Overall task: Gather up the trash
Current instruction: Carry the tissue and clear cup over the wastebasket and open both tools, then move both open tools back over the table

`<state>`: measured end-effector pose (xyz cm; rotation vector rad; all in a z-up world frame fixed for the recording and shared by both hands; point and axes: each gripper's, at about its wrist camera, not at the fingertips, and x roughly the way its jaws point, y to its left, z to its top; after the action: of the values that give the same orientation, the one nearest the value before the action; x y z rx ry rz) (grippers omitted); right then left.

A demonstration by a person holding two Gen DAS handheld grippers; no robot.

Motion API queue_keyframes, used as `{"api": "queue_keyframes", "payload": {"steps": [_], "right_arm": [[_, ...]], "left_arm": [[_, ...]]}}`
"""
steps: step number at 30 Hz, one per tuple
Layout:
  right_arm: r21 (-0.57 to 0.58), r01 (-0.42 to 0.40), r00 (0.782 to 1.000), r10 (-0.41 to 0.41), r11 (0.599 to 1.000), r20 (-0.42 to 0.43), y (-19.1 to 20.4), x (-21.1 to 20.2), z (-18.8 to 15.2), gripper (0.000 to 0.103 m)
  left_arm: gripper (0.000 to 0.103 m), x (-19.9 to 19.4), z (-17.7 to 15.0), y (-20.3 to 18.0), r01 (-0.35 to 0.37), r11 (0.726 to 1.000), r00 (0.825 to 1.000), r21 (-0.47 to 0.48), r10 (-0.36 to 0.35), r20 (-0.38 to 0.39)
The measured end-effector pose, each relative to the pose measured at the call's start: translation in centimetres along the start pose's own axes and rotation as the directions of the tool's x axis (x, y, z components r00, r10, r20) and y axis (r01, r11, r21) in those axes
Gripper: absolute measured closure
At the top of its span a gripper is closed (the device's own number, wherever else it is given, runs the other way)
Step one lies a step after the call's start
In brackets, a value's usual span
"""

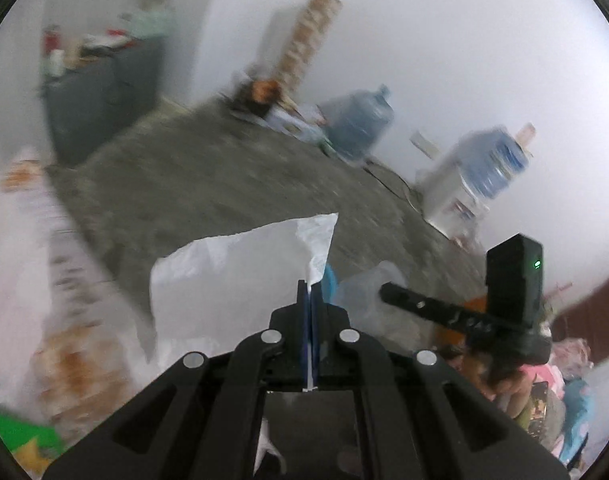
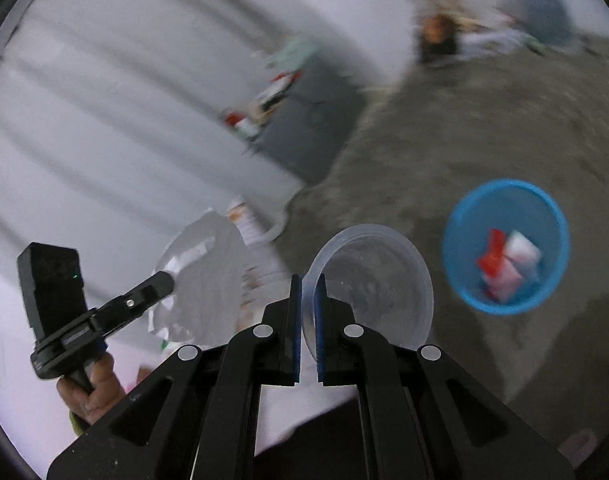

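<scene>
Left gripper (image 1: pixel 310 286) jaws pinch flimsy, light white paper (image 1: pixel 240 276) by its corner, right gripper (image 2: pixel 308 280) jaws clamp the thin clear cup (image 2: pixel 370 284) rim, blue bin (image 2: pixel 506 246) at three o'clock.

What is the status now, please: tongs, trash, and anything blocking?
Left tongs shut on white wrapper. Right tongs shut on clear plastic cup rim. Blue bin on floor ahead, some trash inside. Nothing in the way.
</scene>
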<state>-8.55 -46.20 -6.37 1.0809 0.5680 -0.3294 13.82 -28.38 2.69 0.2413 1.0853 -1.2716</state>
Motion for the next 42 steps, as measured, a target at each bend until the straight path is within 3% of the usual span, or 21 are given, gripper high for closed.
{"api": "queue_keyframes", "payload": {"steps": [4,9,17,18,20,22,24,27,33,42], "right_arm": [[0.107,0.035,0.999,-0.038,0.994,0.02,-5.0,0.0,0.4,0.099],[0.228,0.06,0.998,-0.066,0.972,0.017,-10.4,1.1,0.6,0.099],[0.369,0.062,0.997,-0.073,0.927,0.015,-15.8,4.3,1.5,0.097],[0.383,0.067,0.997,-0.078,0.921,0.014,-16.4,4.7,1.6,0.096],[0.395,0.085,0.995,-0.098,0.915,0.013,-17.2,6.1,2.3,0.095],[0.406,0.121,0.992,-0.122,0.906,-0.025,-18.3,8.5,3.0,0.084],[0.415,0.154,0.988,-0.145,0.897,-0.054,-19.3,10.1,3.1,0.065],[0.411,0.217,0.976,-0.189,0.885,-0.108,-19.8,11.8,3.1,0.058],[0.403,0.194,0.981,-0.166,0.895,-0.104,-19.6,11.3,2.3,0.043],[0.475,0.178,0.984,-0.145,0.862,-0.106,-21.2,9.7,-0.2,0.039]], "left_arm": [[0.102,6.7,1.0,-2.3,0.056,0.998,0.996,-0.002,-0.056,-0.069],[0.102,14.3,1.5,-2.0,0.093,0.994,0.985,-0.054,-0.1,-0.141],[0.101,24.6,0.7,2.0,0.05,0.971,0.967,-0.232,-0.105,-0.232],[0.099,25.5,0.6,2.5,0.039,0.969,0.964,-0.245,-0.101,-0.245],[0.08,26.8,0.4,3.8,-0.004,0.965,0.96,-0.263,-0.07,-0.272],[0.07,28.3,0.6,4.4,-0.064,0.963,0.957,-0.262,-0.016,-0.291],[0.067,28.8,0.6,4.8,-0.087,0.961,0.954,-0.261,0.005,-0.299],[0.063,28.5,0.6,4.8,-0.093,0.958,0.954,-0.271,0.008,-0.299],[0.054,26.5,0.6,3.2,-0.094,0.978,0.965,-0.183,0.045,-0.257],[0.047,18.8,0.4,1.7,-0.081,0.991,0.984,-0.105,0.062,-0.167]]}}
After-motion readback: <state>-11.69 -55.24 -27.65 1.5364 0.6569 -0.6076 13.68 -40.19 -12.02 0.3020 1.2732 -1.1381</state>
